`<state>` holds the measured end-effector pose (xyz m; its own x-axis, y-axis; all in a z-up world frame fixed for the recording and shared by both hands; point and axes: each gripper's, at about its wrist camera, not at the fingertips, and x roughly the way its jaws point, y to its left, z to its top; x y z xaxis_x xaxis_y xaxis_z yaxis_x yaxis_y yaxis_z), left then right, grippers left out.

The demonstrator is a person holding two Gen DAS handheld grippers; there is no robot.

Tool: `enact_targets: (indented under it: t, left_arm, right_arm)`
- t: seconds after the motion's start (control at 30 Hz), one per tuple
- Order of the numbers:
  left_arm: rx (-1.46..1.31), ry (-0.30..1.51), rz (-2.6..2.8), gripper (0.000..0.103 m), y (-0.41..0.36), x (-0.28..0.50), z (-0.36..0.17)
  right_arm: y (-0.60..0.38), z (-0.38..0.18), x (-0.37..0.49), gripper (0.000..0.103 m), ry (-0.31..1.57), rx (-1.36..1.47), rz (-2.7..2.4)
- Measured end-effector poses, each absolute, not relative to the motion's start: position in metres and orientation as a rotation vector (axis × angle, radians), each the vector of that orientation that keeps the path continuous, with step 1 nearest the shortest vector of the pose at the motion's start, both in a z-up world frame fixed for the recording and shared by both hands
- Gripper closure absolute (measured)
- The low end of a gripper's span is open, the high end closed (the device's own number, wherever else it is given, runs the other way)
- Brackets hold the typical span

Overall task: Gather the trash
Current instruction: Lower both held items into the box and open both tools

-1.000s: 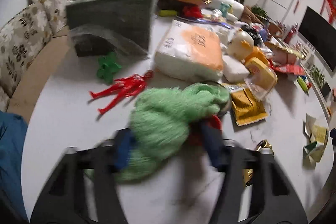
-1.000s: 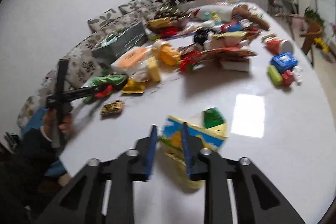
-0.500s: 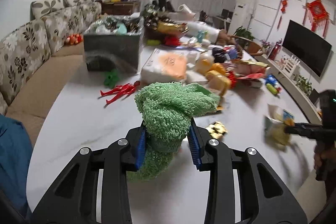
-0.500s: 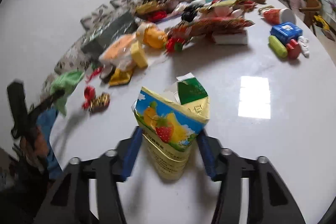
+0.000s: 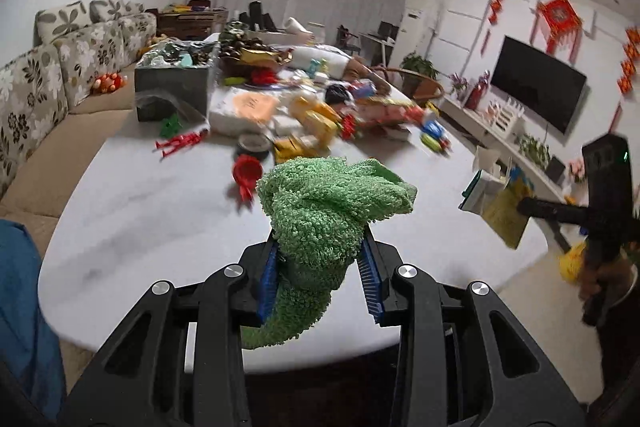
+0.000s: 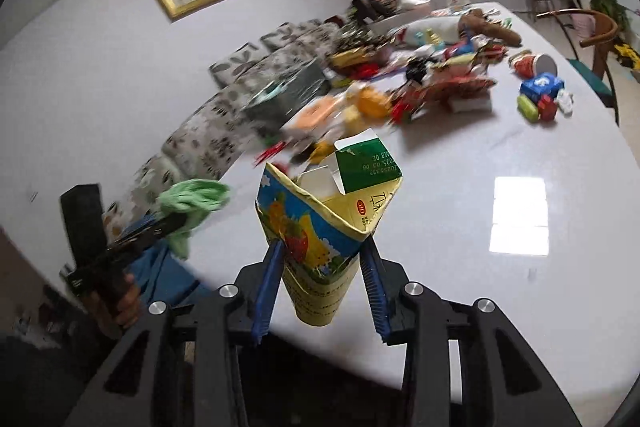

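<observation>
A fluffy green cloth (image 5: 328, 195) is pinched between the blue pads of my left gripper (image 5: 320, 247), which is shut on it and holds it above the near edge of the white table (image 5: 152, 203). My right gripper (image 6: 321, 247) is shut on a crumpled yellow and blue fruit-print drink carton (image 6: 320, 211) with its green top torn open, also held off the table. The left wrist view shows that carton (image 5: 500, 203) at the right, on the right gripper (image 5: 528, 205). In the right wrist view the cloth (image 6: 192, 199) hangs from the left gripper (image 6: 176, 223).
Packets, bottles and toys crowd the table's far half, beside a grey box (image 5: 172, 87). A red toy (image 5: 180, 143) and a red lid (image 5: 246, 171) lie nearer. A flowered sofa (image 5: 48, 67) runs along the left. A wooden chair (image 6: 596, 31) stands at the far right.
Both grippers rose and drew back toward the table's near edge. The green cloth came up off the table. The right gripper took hold of the carton and lifted it.
</observation>
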<state>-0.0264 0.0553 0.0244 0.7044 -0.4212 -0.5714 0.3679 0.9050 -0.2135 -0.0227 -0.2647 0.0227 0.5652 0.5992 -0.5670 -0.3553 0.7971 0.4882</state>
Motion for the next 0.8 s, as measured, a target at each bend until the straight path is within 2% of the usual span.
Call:
enact_targets:
  t: [0.17,0.3,0.33,0.37,0.4,0.43,0.53,0.6,0.7,0.8]
  left_arm:
    - [-0.013,0.722,-0.503,0.068,0.042,-0.083,0.006]
    - [0.083,0.853,-0.550,0.064,0.023,-0.115,-0.040]
    - [0.120,0.910,-0.556,0.052,0.017,-0.117,-0.063]
    - [0.151,0.955,-0.562,0.030,0.011,-0.117,-0.084]
    - [0.181,0.972,-0.548,0.023,0.008,-0.117,-0.100]
    - [0.242,0.996,-0.508,0.021,0.002,-0.115,-0.127]
    - [0.327,1.081,-0.441,0.021,-0.002,-0.104,-0.168]
    - [0.300,1.073,-0.439,0.021,0.004,-0.102,-0.162]
    - [0.236,0.971,-0.430,0.021,0.018,-0.097,-0.120]
    - [0.158,0.867,-0.413,0.018,0.033,-0.087,-0.080]
  right_arm:
    - [-0.251,0.012,-0.084,0.063,0.908,0.277,0.658]
    - [-0.237,-0.040,-0.112,0.067,1.089,0.230,0.683]
    - [-0.234,-0.058,-0.111,0.064,1.131,0.224,0.673]
    - [-0.230,-0.085,-0.110,0.057,1.185,0.202,0.658]
    - [-0.227,-0.102,-0.108,0.044,1.211,0.184,0.646]
    - [-0.224,-0.125,-0.105,0.044,1.240,0.152,0.616]
    - [-0.227,-0.165,-0.101,0.049,1.307,0.109,0.539]
    - [-0.235,-0.149,-0.104,0.048,1.264,0.152,0.553]
    - [-0.238,-0.092,-0.106,0.032,1.109,0.133,0.599]
    - [-0.231,-0.046,-0.093,0.022,0.967,0.122,0.642]
